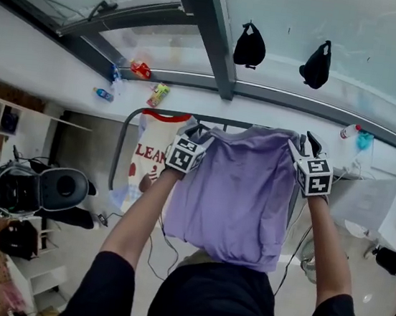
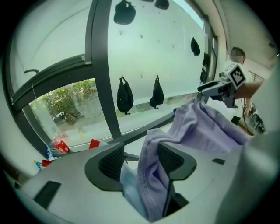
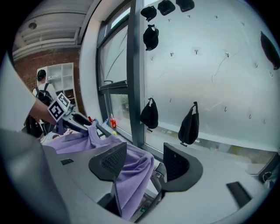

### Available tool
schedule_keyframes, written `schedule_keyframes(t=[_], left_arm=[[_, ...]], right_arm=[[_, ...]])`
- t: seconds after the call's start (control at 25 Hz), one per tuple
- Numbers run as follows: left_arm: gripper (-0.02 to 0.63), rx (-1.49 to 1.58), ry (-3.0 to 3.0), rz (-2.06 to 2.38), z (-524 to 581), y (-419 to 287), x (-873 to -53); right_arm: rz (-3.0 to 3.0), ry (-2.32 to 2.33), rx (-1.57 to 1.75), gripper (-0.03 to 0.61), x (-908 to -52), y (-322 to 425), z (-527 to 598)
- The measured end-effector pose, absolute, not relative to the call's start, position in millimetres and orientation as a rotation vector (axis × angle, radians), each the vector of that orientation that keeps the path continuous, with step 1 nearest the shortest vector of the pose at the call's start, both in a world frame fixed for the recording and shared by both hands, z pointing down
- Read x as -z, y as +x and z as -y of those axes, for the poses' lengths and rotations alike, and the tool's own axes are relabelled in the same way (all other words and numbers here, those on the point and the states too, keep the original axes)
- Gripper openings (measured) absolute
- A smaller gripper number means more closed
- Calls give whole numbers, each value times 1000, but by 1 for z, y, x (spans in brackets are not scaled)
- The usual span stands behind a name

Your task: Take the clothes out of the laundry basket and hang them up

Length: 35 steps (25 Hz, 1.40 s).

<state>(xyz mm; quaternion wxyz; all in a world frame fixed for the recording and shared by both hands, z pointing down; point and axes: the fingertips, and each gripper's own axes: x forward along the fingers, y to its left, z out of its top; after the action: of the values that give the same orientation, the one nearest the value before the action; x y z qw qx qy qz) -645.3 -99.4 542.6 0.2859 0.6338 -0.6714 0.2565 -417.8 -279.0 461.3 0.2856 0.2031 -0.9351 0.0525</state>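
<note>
Head view: a lilac cotton T-shirt is draped over a dark metal drying rack, apparently to dry. Left gripper view: the left gripper is held wide open, the shirt lying loose between its jaws. Right gripper view: the right gripper is spread too, nothing pinched.

Frosted window in dark frame, two black bags, white sill, shelving at left

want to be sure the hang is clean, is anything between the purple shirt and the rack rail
Nothing visible stands between them. The purple shirt already appears to lie over the rack rail, with no other cloth seen under it. The white and red garment hangs on the same rail, beside the shirt at its left.
</note>
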Motion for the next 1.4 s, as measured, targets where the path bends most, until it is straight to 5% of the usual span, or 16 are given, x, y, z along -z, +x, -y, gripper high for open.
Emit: schedule_keyframes(t=[0.64, 0.84, 1.2, 1.4], left_arm=[[221, -281, 1840, 2007, -70, -590, -385], [110, -132, 1759, 2093, -185, -552, -363], [21, 99, 1733, 2184, -312, -469, -357], [17, 120, 1764, 2232, -343, -445, -349]], right_arm=[[2695, 532, -114, 227, -336, -364, 97], [2781, 587, -69, 211, -299, -329, 5], [2774, 757, -229, 10, -299, -248, -134], [2761, 780, -204, 0, -302, -227, -168]])
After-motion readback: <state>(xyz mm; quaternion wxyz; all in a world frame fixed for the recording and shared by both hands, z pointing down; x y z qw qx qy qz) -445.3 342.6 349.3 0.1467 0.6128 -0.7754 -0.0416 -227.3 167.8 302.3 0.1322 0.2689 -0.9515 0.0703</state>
